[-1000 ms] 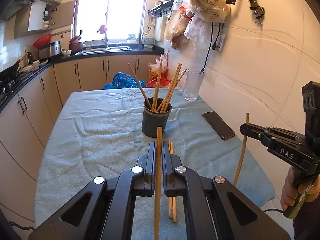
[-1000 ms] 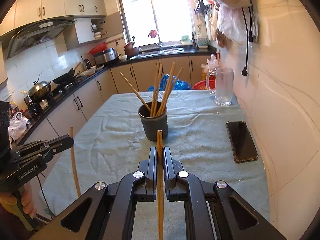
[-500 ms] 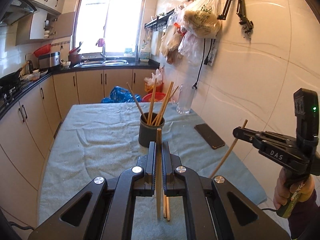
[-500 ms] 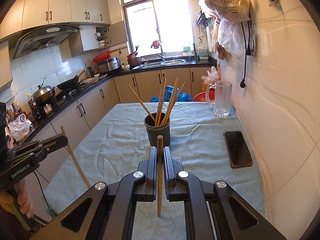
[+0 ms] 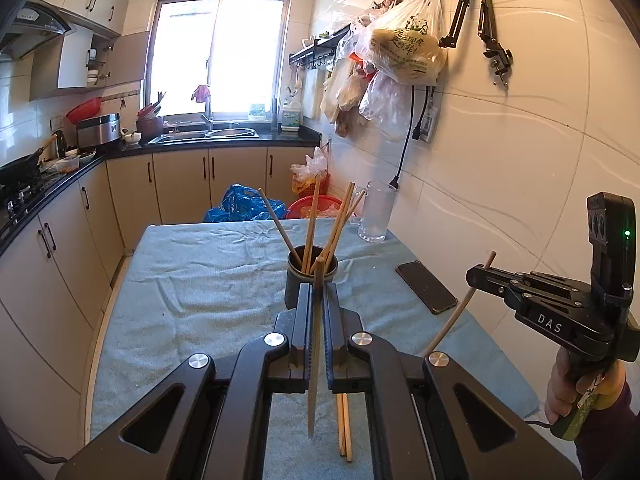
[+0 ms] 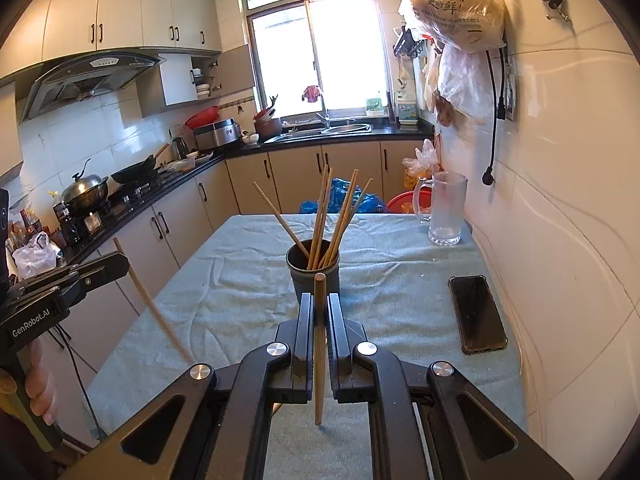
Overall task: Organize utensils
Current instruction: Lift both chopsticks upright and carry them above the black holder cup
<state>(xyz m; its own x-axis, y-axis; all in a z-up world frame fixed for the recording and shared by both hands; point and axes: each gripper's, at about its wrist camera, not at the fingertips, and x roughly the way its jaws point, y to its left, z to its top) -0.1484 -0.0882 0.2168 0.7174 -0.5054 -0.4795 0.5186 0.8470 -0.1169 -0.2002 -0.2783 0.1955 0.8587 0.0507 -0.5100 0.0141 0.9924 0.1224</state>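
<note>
A dark holder cup with several wooden chopsticks stands mid-table on the blue-grey cloth. My left gripper is shut on one chopstick, held upright just short of the cup. Two more chopsticks lie on the cloth under it. My right gripper is shut on another chopstick, also upright before the cup. In each wrist view the other gripper shows at the side, the right gripper and the left gripper, each holding its stick slanted.
A black phone lies near the right wall. A glass mug stands at the far right corner of the table. Kitchen cabinets run along the left, and bags hang on the right wall.
My left gripper has risen with its chopstick, so the cup sits lower and closer to its fingertips. The right gripper's chopstick now slants instead of hanging straight. Both grips stayed shut.
</note>
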